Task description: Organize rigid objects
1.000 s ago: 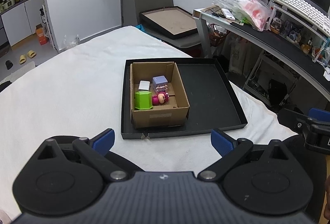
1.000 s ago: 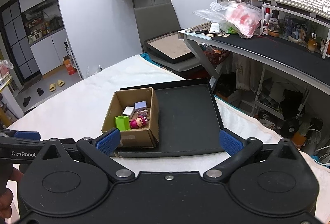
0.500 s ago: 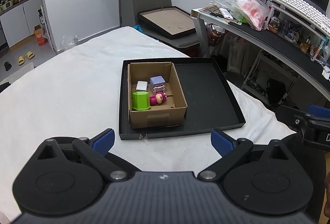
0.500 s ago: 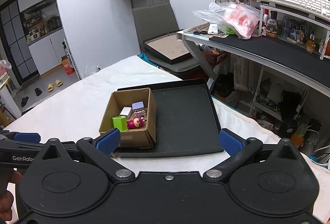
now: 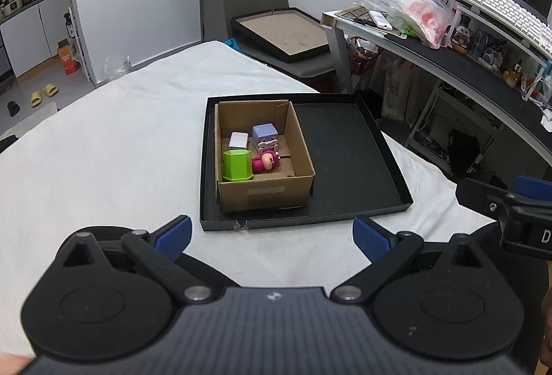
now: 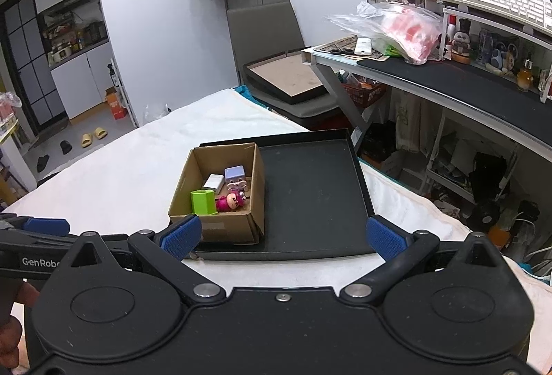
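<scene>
Left wrist view: the left gripper (image 5: pixel 272 233) hangs over a white cloth-covered bed (image 5: pixel 103 161), its blue-padded jaws spread wide with nothing between them. Ahead lies a shallow black rectangular tray (image 5: pixel 348 161), and in its left half stands an open brown cardboard box (image 5: pixel 265 195). Inside the box are a bright green hexagonal plastic container (image 5: pixel 236 165) at the near left, a small white block (image 5: pixel 238 139) behind it, a lavender cube-headed toy figure (image 5: pixel 265 135) and a pink round-headed doll (image 5: pixel 266 162) lying just beside the green container. The right gripper (image 5: pixel 510 202) shows at the right edge, off the tray.

Right wrist view: the right gripper (image 6: pixel 282 235) is likewise wide open and holds nothing, near the tray's (image 6: pixel 310 195) front edge. The box (image 6: pixel 224 226) sits on the tray's left side with the green container (image 6: pixel 203 201), white block (image 6: pixel 214 182), lavender figure (image 6: pixel 235 177) and pink doll (image 6: pixel 230 201) inside. The tray's right half is bare. The left gripper (image 6: pixel 38 237) crosses the lower left.
</scene>
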A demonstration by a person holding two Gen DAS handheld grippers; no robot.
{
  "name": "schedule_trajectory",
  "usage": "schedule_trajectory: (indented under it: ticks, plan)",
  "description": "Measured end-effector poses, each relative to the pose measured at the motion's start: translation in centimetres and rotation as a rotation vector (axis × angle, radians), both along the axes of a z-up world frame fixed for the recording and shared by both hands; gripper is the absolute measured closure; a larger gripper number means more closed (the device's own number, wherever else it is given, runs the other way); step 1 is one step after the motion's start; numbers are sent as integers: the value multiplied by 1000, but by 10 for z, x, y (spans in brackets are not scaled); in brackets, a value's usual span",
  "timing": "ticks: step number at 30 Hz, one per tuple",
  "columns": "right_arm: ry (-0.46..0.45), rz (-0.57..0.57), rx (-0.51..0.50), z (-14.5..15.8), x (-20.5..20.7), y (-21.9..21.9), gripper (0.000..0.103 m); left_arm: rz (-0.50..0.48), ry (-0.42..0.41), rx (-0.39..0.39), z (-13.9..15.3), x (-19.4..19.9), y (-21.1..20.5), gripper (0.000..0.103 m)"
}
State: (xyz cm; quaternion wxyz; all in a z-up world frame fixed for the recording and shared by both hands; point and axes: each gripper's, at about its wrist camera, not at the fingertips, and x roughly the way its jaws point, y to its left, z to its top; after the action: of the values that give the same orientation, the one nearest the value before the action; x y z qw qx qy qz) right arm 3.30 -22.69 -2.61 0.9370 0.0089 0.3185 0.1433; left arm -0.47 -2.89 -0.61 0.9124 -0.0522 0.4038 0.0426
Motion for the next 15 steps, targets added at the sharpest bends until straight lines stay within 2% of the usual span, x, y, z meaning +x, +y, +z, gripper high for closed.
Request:
schedule_trajectory:
  ticks: [15]
  plan:
    - [10,9,-1,-3,1,-1,0,-1,-8,5,3,1,-2,4]
